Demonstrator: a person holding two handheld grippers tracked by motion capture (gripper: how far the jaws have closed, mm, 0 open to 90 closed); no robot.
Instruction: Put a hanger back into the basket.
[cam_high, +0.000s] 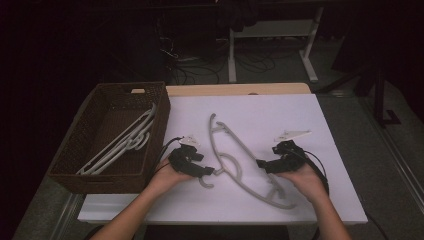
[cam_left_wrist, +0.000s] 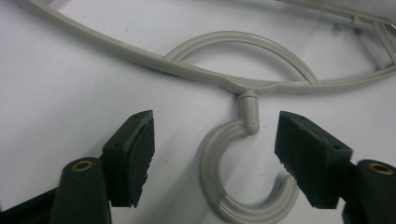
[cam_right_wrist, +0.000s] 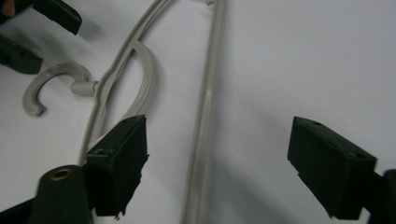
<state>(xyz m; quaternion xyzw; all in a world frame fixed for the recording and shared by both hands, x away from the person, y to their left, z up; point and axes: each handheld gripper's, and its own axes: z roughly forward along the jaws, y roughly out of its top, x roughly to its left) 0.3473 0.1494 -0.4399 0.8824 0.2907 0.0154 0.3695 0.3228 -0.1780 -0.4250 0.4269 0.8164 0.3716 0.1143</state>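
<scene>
A grey plastic hanger (cam_high: 243, 146) lies flat on the white table (cam_high: 280, 112), its hook (cam_high: 205, 181) pointing toward the person. My left gripper (cam_high: 210, 171) is open, low over the table, with the hook (cam_left_wrist: 207, 172) between its jaws and touching neither pad. My right gripper (cam_high: 261, 164) is open too, and its jaws straddle the hanger's straight bar (cam_right_wrist: 208, 107) without touching it. In the right gripper view the hook (cam_right_wrist: 56, 70) and the left gripper (cam_right_wrist: 51, 44) sit at the upper left.
A brown wicker basket (cam_high: 161, 117) stands at the table's left side and holds several pale hangers (cam_high: 125, 145). Bare white tabletop lies behind and to the right of the hanger. The table's front edge runs just under the forearms.
</scene>
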